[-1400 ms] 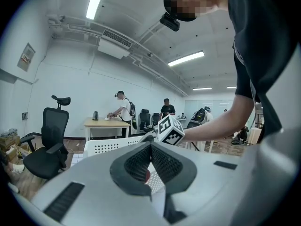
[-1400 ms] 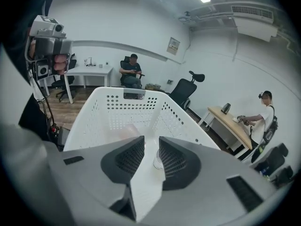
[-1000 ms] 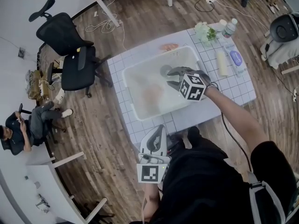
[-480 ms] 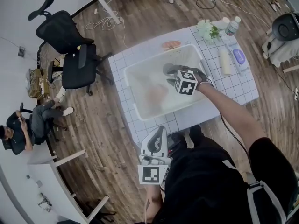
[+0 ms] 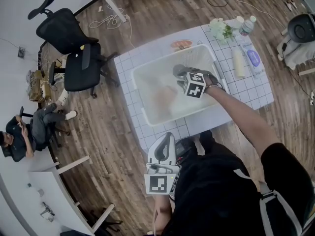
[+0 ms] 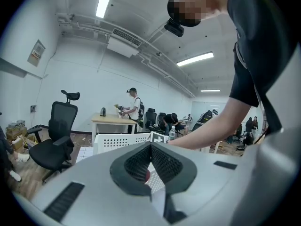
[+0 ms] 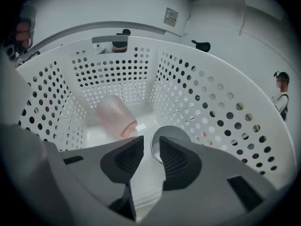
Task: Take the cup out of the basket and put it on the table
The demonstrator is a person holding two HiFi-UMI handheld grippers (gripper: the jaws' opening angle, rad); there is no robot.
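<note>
— What could be spoiled from here?
— The grey cup point(image 7: 171, 134), on the floor of the basket point(image 7: 211, 107), could be tipped if its rim is struck rather than straddled. The right gripper point(image 7: 151, 139) is held narrowly apart, with nothing gripped.
— How is the cup set?
— It is judged upright, mouth up and long axis vertical. The left gripper point(image 6: 150, 147) is closed and empty.

The right hand-held gripper point(image 5: 180, 75) points down inside the white basket point(image 5: 147, 117) on the tiled table point(image 5: 248, 91).
</note>
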